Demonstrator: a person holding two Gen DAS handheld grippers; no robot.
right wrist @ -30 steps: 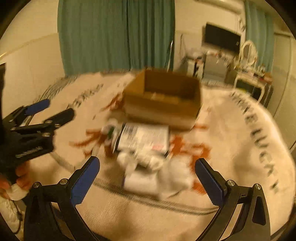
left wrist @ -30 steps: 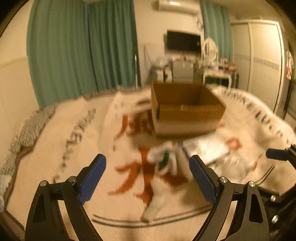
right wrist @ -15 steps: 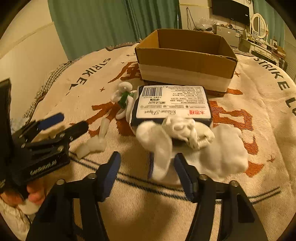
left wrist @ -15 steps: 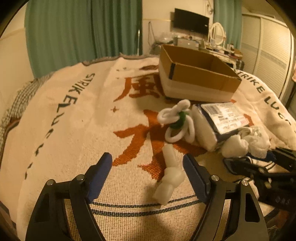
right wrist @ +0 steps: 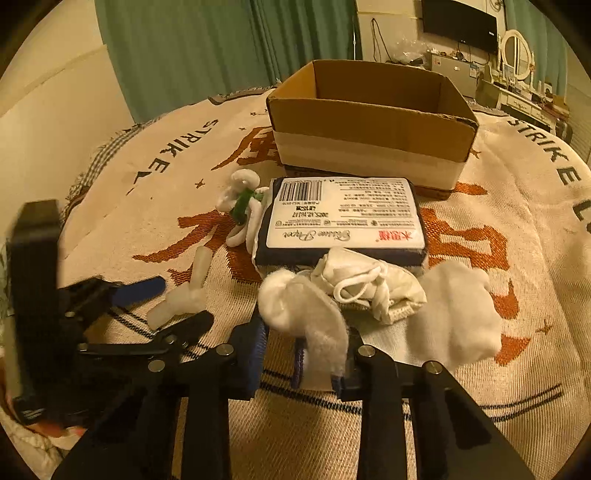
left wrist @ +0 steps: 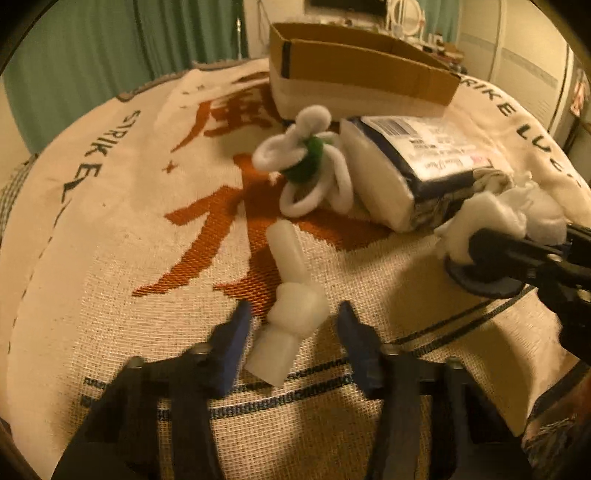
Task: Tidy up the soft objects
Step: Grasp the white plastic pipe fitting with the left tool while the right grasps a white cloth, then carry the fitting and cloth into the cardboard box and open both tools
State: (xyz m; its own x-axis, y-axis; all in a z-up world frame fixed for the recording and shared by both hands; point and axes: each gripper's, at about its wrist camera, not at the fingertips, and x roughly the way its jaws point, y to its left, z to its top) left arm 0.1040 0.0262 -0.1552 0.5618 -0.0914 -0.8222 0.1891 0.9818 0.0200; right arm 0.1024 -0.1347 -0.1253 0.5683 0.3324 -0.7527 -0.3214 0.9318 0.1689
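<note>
Your left tongs straddle the knotted strip, apart, not touching. Your right tongs are clamped on the cotton pad, near the tissue pack; the box sits far.

Two low, close wrist views toward one cardboard box.

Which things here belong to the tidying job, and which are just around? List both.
Job: knotted white strip, pipe-cleaner flower, tissue pack, cotton wad, drawstring pouch, cotton clump, cardboard box.
Around: blanket, curtains, TV.
</note>
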